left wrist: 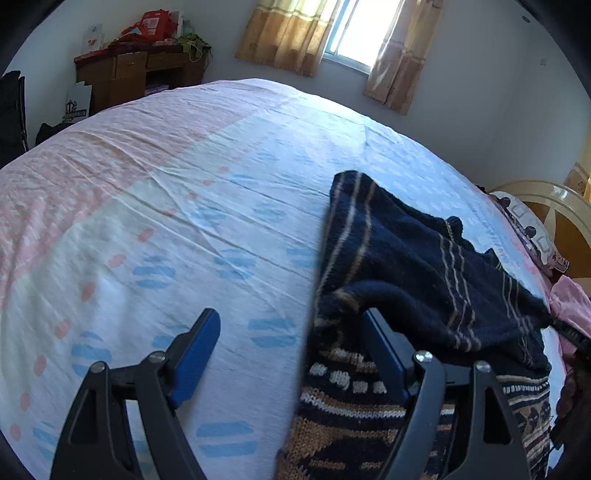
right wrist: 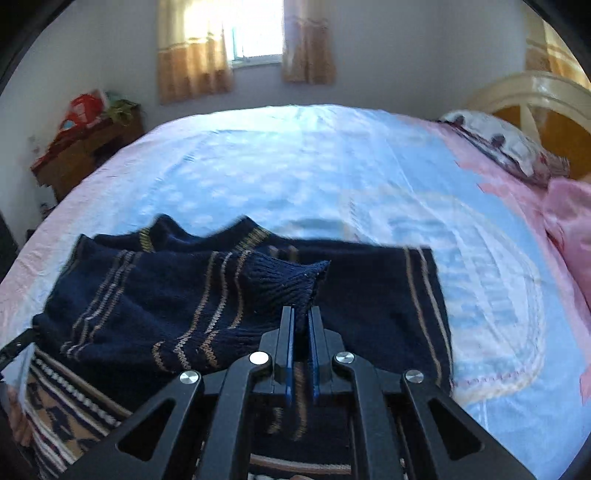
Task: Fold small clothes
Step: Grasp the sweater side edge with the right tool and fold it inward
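Note:
A small navy knit sweater (left wrist: 413,266) with tan stripes and a patterned hem lies on the bed. In the left wrist view my left gripper (left wrist: 291,321) stands open over the sweater's left edge; its right finger (left wrist: 384,350) rests on the knit, its left finger (left wrist: 199,350) over bare sheet. In the right wrist view the sweater (right wrist: 155,306) spreads before my right gripper (right wrist: 302,314), which is shut on the ribbed cuff of a sleeve (right wrist: 291,280) laid across the body.
The bed sheet (left wrist: 184,221) is white with blue and pink marks. A pillow (right wrist: 502,144) and a pink cloth (right wrist: 569,221) lie by the headboard at the right. A wooden desk (left wrist: 140,70) with clutter stands by the far wall, under a curtained window (left wrist: 354,29).

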A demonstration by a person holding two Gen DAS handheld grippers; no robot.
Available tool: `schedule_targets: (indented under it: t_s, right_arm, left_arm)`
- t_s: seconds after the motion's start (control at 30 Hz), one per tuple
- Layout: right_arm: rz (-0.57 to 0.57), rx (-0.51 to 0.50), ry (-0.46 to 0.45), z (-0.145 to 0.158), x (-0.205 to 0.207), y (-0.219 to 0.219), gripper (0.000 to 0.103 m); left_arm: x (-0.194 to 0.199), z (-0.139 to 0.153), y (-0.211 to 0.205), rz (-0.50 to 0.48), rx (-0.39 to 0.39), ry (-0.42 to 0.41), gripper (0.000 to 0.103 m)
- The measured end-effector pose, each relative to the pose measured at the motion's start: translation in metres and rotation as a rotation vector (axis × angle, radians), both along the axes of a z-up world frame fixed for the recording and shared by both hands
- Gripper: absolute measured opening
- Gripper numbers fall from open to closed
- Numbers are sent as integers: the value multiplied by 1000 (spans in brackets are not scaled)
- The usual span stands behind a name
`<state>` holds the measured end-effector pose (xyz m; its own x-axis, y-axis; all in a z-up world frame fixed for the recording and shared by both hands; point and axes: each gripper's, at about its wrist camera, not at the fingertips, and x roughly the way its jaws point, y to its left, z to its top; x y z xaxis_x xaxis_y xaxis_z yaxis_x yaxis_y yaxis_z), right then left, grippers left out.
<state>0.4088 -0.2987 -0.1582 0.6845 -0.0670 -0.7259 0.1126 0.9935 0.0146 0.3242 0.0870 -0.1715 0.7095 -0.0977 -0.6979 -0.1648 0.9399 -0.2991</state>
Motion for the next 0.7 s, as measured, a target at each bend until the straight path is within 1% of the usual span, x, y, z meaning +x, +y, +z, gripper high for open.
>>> schedule_targets:
  t_s: [0.1, 0.17, 0.2, 0.23, 0.27, 0.3, 0.33, 0.4, 0.47, 0.5, 0.53, 0.57, 0.6, 0.63, 0.67, 0.7]
  right_arm:
    - [-27, -7, 37, -14, -2, -8, 6]
    - [-22, 3, 89, -27, 2, -12, 6]
    - [-33, 9, 88, -29, 1, -15, 6]
    - [-50, 11, 86, -31, 1, -19, 6]
    - [-60, 12, 86, -31, 2, -21, 6]
    - [-67, 23, 84, -31, 1, -24, 6]
    - [-84, 29, 79, -28, -1, -27, 7]
    - [-109, 19, 60, -20, -6, -27, 7]
    - [-80, -7, 16, -6, -11, -18, 7]
    - [-60, -20, -1, -1, -13, -11, 7]
    - [-25, -23, -21, 4, -13, -2, 12]
    - [23, -8, -36, 7, -12, 8, 25]
    - [82, 18, -34, 8, -9, 21, 34]
    - [116, 32, -27, 6, -6, 29, 50]
    - [159, 50, -14, 3, -3, 39, 53]
    - [184, 54, 0, -2, 0, 46, 53]
  left_arm:
    - [0, 1, 1, -3, -8, -6, 81]
    - [-2, 2, 0, -7, -11, -16, 81]
    - [-4, 4, 0, -8, -12, -27, 81]
    - [-8, 7, 0, -9, -15, -58, 81]
    - [-11, 10, 0, -8, -18, -82, 83]
    - [-13, 13, -1, -6, -13, -98, 91]
    - [-11, 16, -2, -5, 7, -104, 93]
    - [-6, 26, -7, 4, 64, -110, 93]
    - [-2, 38, -10, -1, 100, -138, 94]
    - [0, 44, -14, 0, 131, -150, 97]
    - [6, 50, -22, -10, 190, -149, 100]
    - [9, 50, -27, -23, 220, -145, 101]
    - [13, 48, -32, -31, 262, -135, 101]
    - [18, 43, -39, -23, 318, -110, 101]
    - [21, 37, -43, -26, 350, -82, 101]
    - [25, 27, -45, -47, 360, -39, 101]
